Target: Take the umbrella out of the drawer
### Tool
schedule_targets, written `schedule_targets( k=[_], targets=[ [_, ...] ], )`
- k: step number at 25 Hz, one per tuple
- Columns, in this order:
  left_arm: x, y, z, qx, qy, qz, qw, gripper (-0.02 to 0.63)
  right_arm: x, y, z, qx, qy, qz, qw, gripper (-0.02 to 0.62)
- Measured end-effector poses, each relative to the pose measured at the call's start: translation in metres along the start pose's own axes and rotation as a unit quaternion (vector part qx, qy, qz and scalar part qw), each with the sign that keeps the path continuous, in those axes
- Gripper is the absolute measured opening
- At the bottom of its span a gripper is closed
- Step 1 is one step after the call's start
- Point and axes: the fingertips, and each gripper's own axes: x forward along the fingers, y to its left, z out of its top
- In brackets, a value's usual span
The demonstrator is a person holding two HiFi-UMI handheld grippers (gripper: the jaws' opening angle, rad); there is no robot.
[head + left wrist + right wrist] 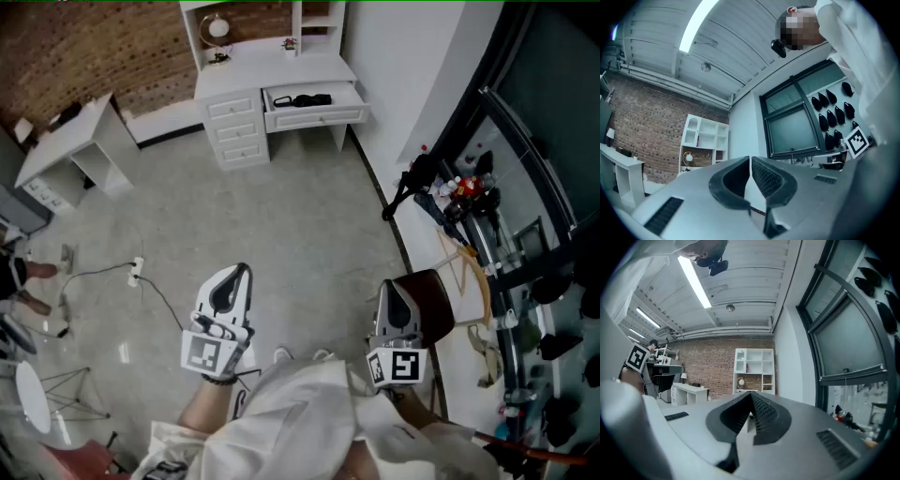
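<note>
A black folded umbrella (302, 99) lies in the open drawer (319, 114) of a white desk (272, 80) at the far side of the room. Both grippers are held close to the person's body, far from the desk, and point toward it. My left gripper (244, 270) is shut with nothing between its jaws; in the left gripper view its dark pads (764, 180) meet. My right gripper (387, 285) is shut as well and holds nothing; its pads (761, 416) touch at the tip. The white shelf unit (754, 366) above the desk shows in the right gripper view.
Grey floor lies between me and the desk, with a cable and power strip (137, 270) at the left. A white side table (70, 141) stands far left. A brown chair (436, 300) is beside my right gripper, and a rack with dark equipment (469, 202) lines the right wall.
</note>
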Motion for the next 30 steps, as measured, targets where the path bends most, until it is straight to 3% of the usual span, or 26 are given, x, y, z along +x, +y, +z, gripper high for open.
schedule_targets(
  k=[10, 20, 30],
  targets=[
    [0.001, 0.012, -0.002, -0.005, 0.007, -0.007, 0.9999, 0.034, 0.009, 0.011, 0.0, 0.007, 0.006, 0.008, 1.0, 0.017],
    [0.004, 0.03, -0.014, -0.035, 0.021, -0.033, 0.9986, 0.038, 0.027, 0.035, 0.0, 0.004, 0.008, 0.003, 1.0, 0.017],
    [0.009, 0.054, -0.025, -0.065, 0.031, -0.055, 0.9959, 0.336, 0.045, 0.063, -0.004, 0.009, 0.015, -0.011, 1.0, 0.017]
  ],
)
